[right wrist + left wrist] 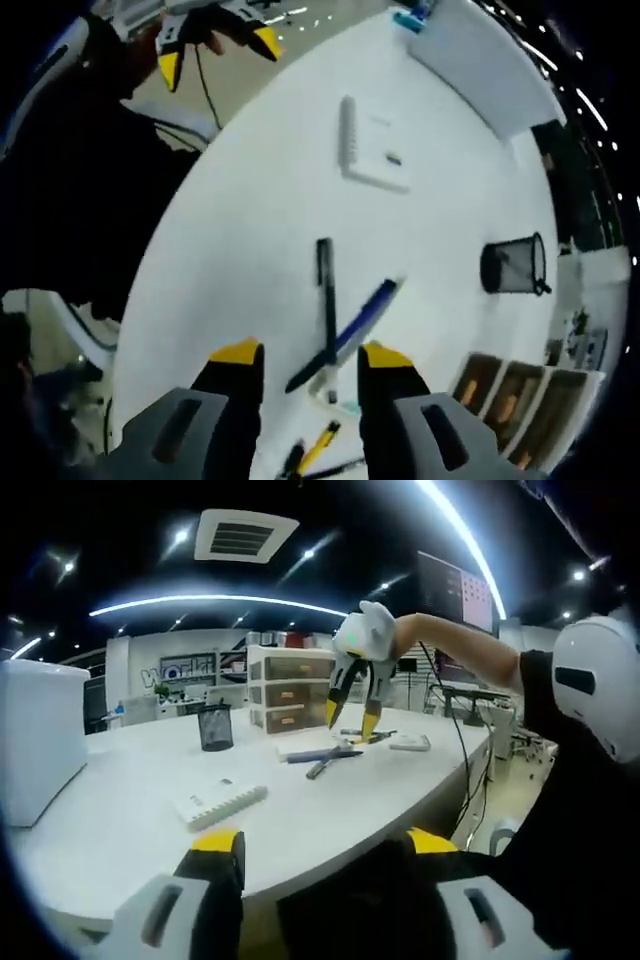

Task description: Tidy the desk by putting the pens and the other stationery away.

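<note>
A black pen [325, 290] and a blue pen [366, 312] lie crossed on the white desk [250, 230], with a yellow pen [320, 446] nearer the drawers. My right gripper [311, 353] hovers open just above the crossed pens, empty. In the left gripper view the same pens [325, 756] lie under the right gripper [350, 718], held by a gloved hand. A black mesh pen cup [215, 726] [515, 265] stands upright beyond them. My left gripper [325, 842] is open and empty at the desk's near edge, and appears as the left gripper [215, 45] off the desk's rim.
A flat white ribbed item [220, 803] [372, 150] lies near the front. A large white box [35, 740] [480, 60] stands at the desk's left end. A small drawer unit [290, 690] [510, 395] sits at the back. A person's dark sleeve [560, 810] fills the right.
</note>
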Available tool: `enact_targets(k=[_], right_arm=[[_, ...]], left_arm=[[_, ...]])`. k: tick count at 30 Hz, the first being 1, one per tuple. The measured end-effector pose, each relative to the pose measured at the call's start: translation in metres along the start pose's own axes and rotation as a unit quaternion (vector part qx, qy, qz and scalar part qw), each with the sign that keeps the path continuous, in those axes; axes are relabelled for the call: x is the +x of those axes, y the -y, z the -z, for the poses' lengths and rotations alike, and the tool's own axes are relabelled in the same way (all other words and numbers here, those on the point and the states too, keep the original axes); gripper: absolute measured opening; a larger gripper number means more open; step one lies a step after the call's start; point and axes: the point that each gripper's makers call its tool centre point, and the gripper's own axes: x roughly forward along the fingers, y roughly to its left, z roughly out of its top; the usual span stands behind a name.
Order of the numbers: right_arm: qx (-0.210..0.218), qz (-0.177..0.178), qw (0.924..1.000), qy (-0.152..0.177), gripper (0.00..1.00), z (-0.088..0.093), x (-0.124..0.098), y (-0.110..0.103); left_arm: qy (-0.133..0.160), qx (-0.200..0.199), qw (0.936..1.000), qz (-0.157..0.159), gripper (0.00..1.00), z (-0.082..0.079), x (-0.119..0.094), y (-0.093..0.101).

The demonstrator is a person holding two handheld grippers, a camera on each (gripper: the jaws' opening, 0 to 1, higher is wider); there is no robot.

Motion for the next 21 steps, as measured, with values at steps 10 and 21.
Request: enact_targets(k=[10,21], right_arm=[[-0.015,-0.031,0.999,-0.029,0.31,0.003,0.018,0.0],[-0.022,-0.058,0.9973,-0.039,0.24,0.005,0.033,0.001]], left_arm=[[0.001,-0.009,1.0,0.0,0.63,0.004,-0.003,-0.005],[-0.001,-0.009,0.9999,0.006,0.62,0.007,-0.002,-0.001]])
